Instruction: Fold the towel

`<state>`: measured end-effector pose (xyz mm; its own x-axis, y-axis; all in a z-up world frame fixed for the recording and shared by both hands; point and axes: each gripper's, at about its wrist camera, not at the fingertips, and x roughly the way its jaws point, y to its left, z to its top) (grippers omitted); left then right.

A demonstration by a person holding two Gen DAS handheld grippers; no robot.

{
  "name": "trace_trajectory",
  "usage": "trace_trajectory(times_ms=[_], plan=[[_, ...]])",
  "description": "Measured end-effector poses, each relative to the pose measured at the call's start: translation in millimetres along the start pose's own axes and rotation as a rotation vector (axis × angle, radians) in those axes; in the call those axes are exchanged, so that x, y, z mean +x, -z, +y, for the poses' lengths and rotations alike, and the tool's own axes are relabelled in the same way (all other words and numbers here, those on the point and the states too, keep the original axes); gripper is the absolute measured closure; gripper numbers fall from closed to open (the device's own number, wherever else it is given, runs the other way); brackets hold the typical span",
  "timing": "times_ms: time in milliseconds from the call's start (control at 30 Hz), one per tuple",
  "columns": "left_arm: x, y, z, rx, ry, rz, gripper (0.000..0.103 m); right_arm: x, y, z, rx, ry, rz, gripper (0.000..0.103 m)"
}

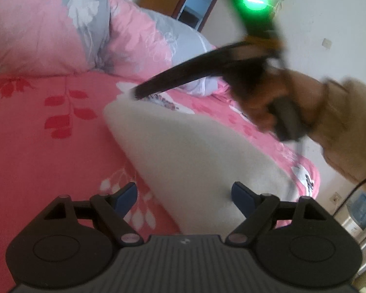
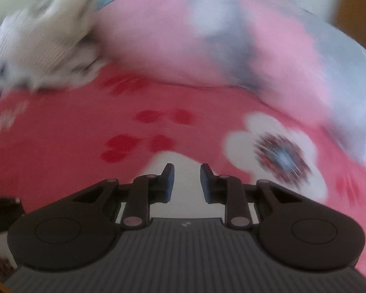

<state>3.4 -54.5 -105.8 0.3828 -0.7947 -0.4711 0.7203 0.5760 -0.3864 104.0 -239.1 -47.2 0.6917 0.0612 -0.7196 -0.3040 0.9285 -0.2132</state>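
Two grippers: left gripper gapes wide, empty, over the white towel's lower-centre edge; its long axis runs upper-left, where the right gripper, narrowly parted, holds nothing.

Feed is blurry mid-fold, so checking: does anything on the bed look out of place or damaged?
Nothing looks spilled or damaged. The cream fabric towel lies flat on the pink floral bedsheet. Only oddity: a crumpled white cloth heap against the pink-and-grey quilt, too blurred to identify.
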Motion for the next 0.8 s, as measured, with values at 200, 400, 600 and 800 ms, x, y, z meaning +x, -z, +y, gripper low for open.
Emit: trace_trajectory(times_ms=[200, 400, 600, 800], plan=[[-16.8, -2.6, 11.4, -0.032, -0.02, -0.01, 0.018, 60.8, -20.6, 57.0, -0.343, -0.028, 0.136, 0.091], [-38.9, -13.4, 46.0, -0.176, -0.114, -0.08, 0.018, 64.4, -3.2, 70.3, -0.458, -0.048, 0.229, 0.094], [-43.0, -18.3, 92.1, -0.374, -0.204, -0.093, 0.018, 34.2, 8.3, 88.2, -0.501, -0.106, 0.236, 0.095], [-32.9, -14.1, 104.9, -0.403, -0.234, -0.07, 0.018, 1.6, 29.2, 121.4, -0.634, -0.166, 0.268, 0.095]])
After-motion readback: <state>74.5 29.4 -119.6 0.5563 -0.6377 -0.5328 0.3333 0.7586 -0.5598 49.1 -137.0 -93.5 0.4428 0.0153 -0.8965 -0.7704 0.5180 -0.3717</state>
